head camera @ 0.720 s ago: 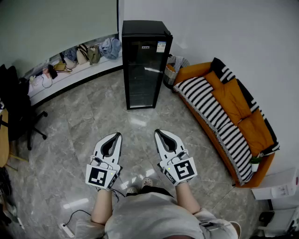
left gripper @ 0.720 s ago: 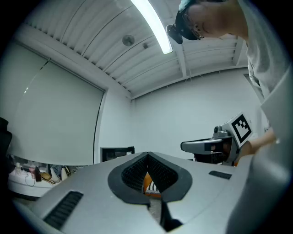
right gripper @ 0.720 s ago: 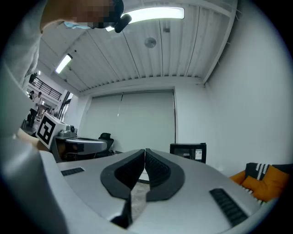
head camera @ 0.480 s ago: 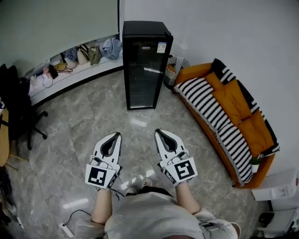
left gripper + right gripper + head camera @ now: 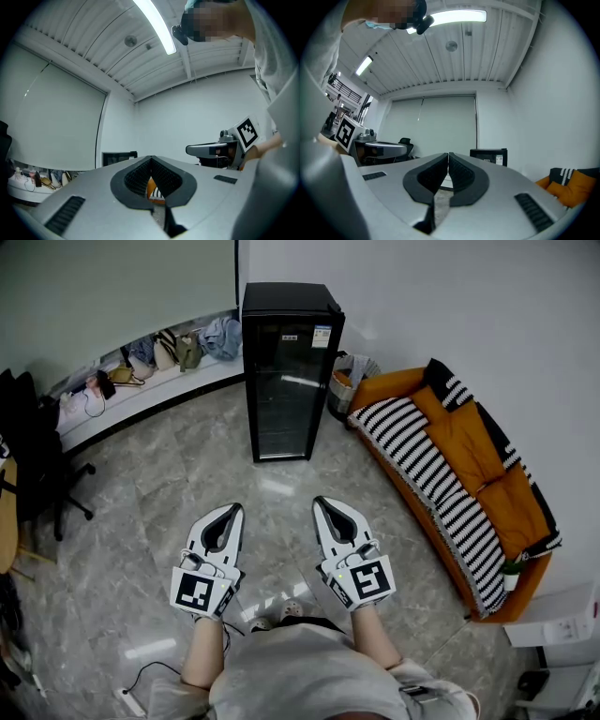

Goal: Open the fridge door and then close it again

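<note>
A tall black fridge (image 5: 289, 371) with a glass door stands shut in the far corner of the room; its top also shows in the left gripper view (image 5: 118, 158) and the right gripper view (image 5: 489, 156). My left gripper (image 5: 234, 509) and right gripper (image 5: 320, 502) are held side by side low in the head view, well short of the fridge, pointing towards it. Both have their jaws shut tip to tip with nothing between them (image 5: 151, 158) (image 5: 448, 154).
An orange sofa (image 5: 459, 465) with a striped blanket runs along the right wall. A bin (image 5: 345, 382) stands between sofa and fridge. A low ledge (image 5: 141, 381) with bags and clothes lies at left, with a black office chair (image 5: 42, 465) nearby. A power strip (image 5: 131, 701) lies on the marble floor.
</note>
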`<state>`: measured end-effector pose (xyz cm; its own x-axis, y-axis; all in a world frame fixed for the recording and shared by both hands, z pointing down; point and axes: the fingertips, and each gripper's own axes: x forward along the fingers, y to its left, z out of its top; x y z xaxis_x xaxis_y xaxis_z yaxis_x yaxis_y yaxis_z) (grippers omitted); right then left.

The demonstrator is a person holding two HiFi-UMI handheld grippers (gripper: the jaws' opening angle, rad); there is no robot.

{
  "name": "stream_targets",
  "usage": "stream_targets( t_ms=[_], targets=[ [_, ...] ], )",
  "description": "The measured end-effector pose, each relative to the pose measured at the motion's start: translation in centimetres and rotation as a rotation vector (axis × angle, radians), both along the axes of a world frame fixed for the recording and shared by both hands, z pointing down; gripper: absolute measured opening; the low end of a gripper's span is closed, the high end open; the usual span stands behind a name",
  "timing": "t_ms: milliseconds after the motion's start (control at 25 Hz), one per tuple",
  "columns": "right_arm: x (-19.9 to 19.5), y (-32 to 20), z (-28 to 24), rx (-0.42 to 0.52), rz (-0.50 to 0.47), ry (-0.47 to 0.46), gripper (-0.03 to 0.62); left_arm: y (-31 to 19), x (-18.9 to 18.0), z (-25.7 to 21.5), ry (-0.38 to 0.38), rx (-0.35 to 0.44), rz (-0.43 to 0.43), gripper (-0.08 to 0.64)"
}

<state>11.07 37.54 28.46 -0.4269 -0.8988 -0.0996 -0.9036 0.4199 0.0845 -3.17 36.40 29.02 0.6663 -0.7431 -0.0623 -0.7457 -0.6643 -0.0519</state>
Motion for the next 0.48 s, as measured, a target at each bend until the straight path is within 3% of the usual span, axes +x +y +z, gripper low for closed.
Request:
stream_targets(
  t_ms=[480],
  targets=[
    [2.6, -2.7, 0.6, -0.012, -0.074, -0.02, 0.017, -2.1, 2.3, -0.2, 0.013, 0.012, -0.053, 0.014]
  ],
)
